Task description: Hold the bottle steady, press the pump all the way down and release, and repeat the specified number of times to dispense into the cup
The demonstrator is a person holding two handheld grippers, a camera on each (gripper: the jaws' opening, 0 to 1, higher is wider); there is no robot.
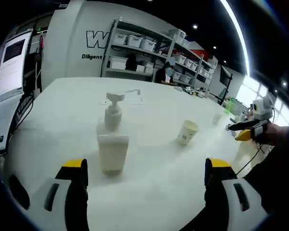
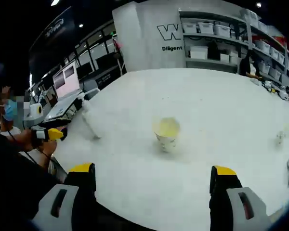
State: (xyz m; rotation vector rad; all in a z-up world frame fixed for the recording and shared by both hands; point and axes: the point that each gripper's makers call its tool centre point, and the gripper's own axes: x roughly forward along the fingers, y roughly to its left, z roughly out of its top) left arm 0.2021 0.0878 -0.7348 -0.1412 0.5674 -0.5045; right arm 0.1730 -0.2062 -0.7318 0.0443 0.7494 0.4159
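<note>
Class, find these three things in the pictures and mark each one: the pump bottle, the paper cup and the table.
pump bottle (image 1: 113, 151), left gripper view, on the front of its body.
paper cup (image 2: 166, 135), right gripper view, on its side wall.
table (image 1: 159, 187), left gripper view, on bare top.

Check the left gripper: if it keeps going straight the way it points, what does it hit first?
Most likely the pump bottle. It stands on the white table just ahead of the open left gripper, nearer its left jaw than centre. The paper cup sits farther back, right. Depth is approximate.

matt plastic bottle (image 1: 113, 144), paper cup (image 1: 187, 132)
</note>
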